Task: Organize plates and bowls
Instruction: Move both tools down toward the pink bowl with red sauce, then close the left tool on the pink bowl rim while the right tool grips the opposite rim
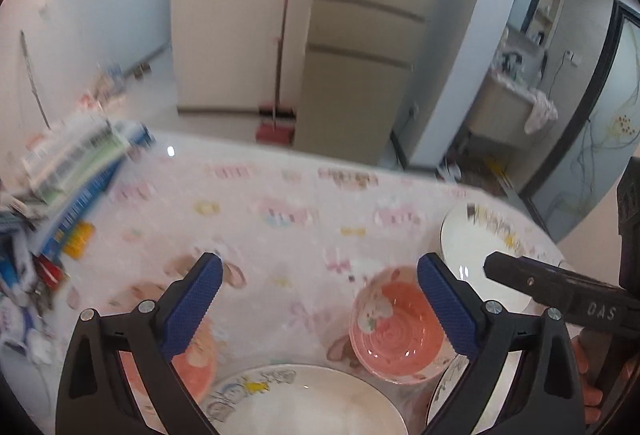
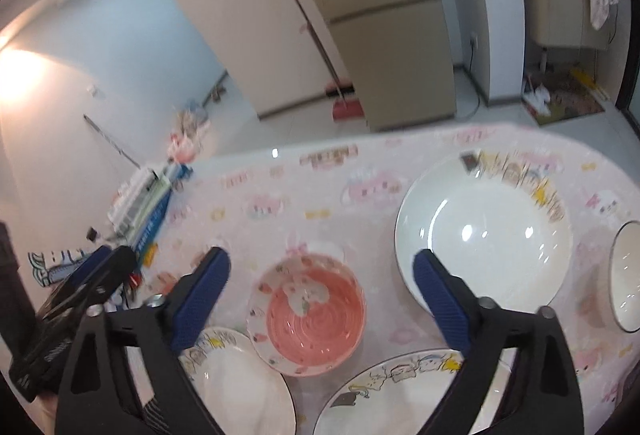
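A pink bowl with a rabbit print (image 1: 396,331) (image 2: 310,319) sits on the pink tablecloth. Around it lie white cartoon-rimmed plates: a large one at the far right (image 1: 476,247) (image 2: 484,235), one near the front (image 1: 304,403) (image 2: 236,379), and another at the front right (image 2: 392,399). A second pink bowl (image 1: 200,367) shows partly behind my left gripper's left finger. My left gripper (image 1: 320,303) is open and empty, above the front plate, left of the pink bowl. My right gripper (image 2: 322,299) is open and empty, hovering over the pink bowl.
A white dark-rimmed dish (image 2: 628,275) lies at the right edge. Boxes and clutter (image 1: 72,171) (image 2: 140,203) pile along the table's left side. The table's far edge (image 1: 280,151) drops to the floor, with a fridge and a broom beyond.
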Demonstrator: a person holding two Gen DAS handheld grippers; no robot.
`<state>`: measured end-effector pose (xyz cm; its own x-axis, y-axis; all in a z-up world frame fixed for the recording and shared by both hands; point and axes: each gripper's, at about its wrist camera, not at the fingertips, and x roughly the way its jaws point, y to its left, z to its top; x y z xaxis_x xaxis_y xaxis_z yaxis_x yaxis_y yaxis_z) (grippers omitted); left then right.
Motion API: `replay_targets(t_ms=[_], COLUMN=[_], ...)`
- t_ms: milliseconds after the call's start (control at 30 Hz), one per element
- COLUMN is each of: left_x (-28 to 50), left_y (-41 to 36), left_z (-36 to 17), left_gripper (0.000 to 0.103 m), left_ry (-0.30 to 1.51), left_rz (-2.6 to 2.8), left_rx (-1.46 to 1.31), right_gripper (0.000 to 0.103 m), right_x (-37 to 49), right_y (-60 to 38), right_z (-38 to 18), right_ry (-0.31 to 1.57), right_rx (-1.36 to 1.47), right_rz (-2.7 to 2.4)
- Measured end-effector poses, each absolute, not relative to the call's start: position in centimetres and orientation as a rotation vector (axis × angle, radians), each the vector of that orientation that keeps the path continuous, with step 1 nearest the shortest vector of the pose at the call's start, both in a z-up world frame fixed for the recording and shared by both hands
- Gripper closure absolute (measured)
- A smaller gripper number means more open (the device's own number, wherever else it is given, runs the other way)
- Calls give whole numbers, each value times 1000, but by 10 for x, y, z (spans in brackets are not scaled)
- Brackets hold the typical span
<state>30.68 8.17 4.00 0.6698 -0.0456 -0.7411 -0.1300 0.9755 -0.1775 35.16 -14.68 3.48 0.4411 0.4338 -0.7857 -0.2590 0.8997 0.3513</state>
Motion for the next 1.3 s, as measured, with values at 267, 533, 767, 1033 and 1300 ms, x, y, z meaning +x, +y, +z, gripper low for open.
replay_targets(t_ms=[267, 533, 767, 1033, 1300], left_x=[333, 344, 349, 358, 356], left_y=[75, 68, 70, 48, 49], left_z=[-17, -39, -53, -80, -83], left_gripper=[11, 47, 66, 91, 91], left_ry=[1003, 1103, 1159, 1232, 1223], left_rz=[26, -54, -86, -134, -129], left_rx=[-242, -279, -338, -327, -386], right_gripper=[67, 77, 85, 86, 91], right_x=[362, 363, 370, 371, 372], right_y=[-124, -124, -131, -125, -127], right_z=[-21, -34, -61, -81, -80], right_ry=[1184, 1198, 1263, 1324, 1334], right_rx=[125, 72, 162, 178, 190], right_rz=[382, 344, 385, 390, 394])
